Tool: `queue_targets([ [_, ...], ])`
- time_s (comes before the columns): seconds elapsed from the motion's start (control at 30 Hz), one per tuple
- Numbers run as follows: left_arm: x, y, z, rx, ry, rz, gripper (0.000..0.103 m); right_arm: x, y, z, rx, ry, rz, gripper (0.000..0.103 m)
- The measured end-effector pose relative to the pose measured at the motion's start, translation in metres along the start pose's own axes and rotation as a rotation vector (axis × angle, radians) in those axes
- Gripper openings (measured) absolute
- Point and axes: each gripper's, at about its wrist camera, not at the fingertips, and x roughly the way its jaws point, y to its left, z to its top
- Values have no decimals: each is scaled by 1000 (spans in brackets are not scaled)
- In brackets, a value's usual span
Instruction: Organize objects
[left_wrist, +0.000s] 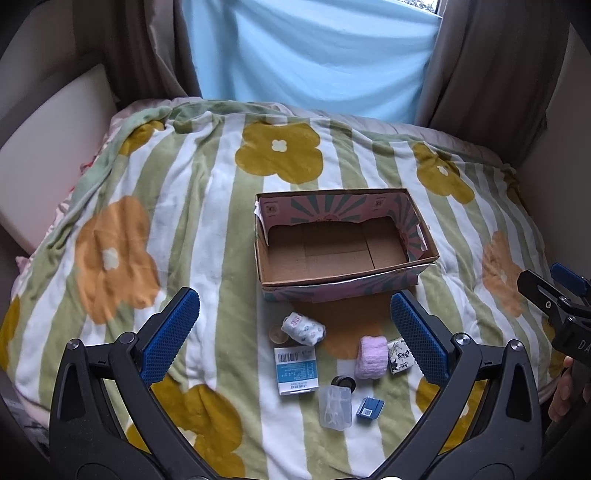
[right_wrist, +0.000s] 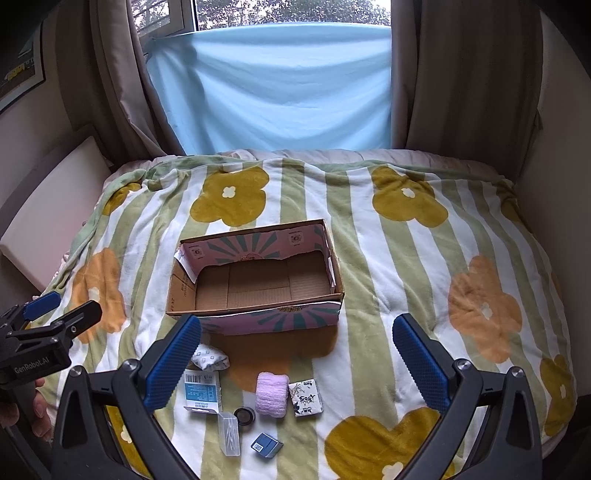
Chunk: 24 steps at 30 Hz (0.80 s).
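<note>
Tongs both spread wide, left tongs (left_wrist: 295, 334) and right tongs (right_wrist: 297, 360); I see the pink roll (right_wrist: 272, 394) at 12 o'clock, nearest my right.

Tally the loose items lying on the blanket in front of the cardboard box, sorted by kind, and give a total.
Soft rolls: 2, a white patterned roll and a pink roll
Small boxes or packs: 3, a white-and-blue box, a black-and-white pack, a small blue box
Clear plastic case: 1
Small round items: 2, one dark, one tan
Total: 8
</note>
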Motion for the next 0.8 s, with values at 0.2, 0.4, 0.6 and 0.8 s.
queue_targets([
  [0.2, 25, 14, -14, -18, 86, 7, 103, 20, -9, -15, 7, 54, -18, 102],
  [0.4, 62, 17, -41, -6, 166, -4, 103, 52, -19, -37, 12, 123, -37, 102],
  [0.6, 108, 15, -75, 17, 253, -5, 99, 87, -23, -65, 16, 188, -47, 102],
  [0.8, 152, 15, -110, 22, 326, -8, 99, 127, -22, -99, -9, 256, -54, 102],
])
